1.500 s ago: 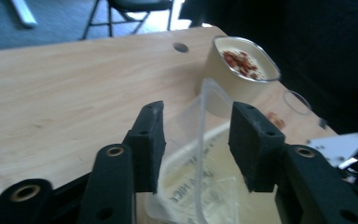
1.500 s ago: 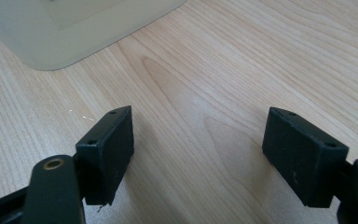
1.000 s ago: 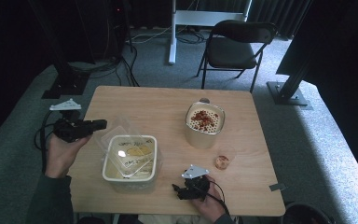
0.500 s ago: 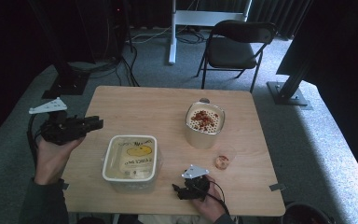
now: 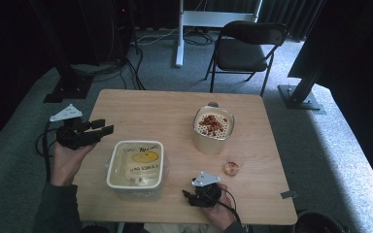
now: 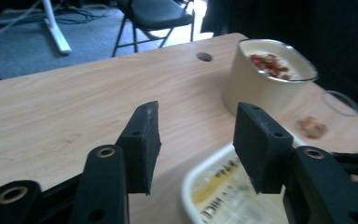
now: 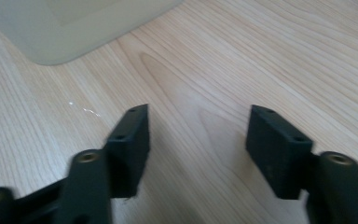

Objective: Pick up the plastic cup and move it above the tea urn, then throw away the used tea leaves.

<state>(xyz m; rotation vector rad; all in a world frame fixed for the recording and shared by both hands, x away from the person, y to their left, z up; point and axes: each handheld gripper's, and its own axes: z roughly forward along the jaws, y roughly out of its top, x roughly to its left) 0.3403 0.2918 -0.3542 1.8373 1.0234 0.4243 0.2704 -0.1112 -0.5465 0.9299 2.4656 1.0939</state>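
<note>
Right gripper: rests low at the near edge of the counter, released, nothing between its jaws; in the right gripper view they gape over bare wood.
Tray: white rectangular plastic tray, rounded corners, a film top printed with yellow and dark lettering; it sits near-left of centre on the counter, just left of the right gripper.
Left gripper: held off the counter's left edge, released, jaws apart and pointing right, above and just beyond the tray's far-left corner.
Step in hand: likely a reach back to the tray; bring the left gripper down level onto the rim, square to its wall, while the right gripper steadies the near side.
Small cup: clear, right of the tray.
Tall container: cream, red bits on top, far right of the tray.
</note>
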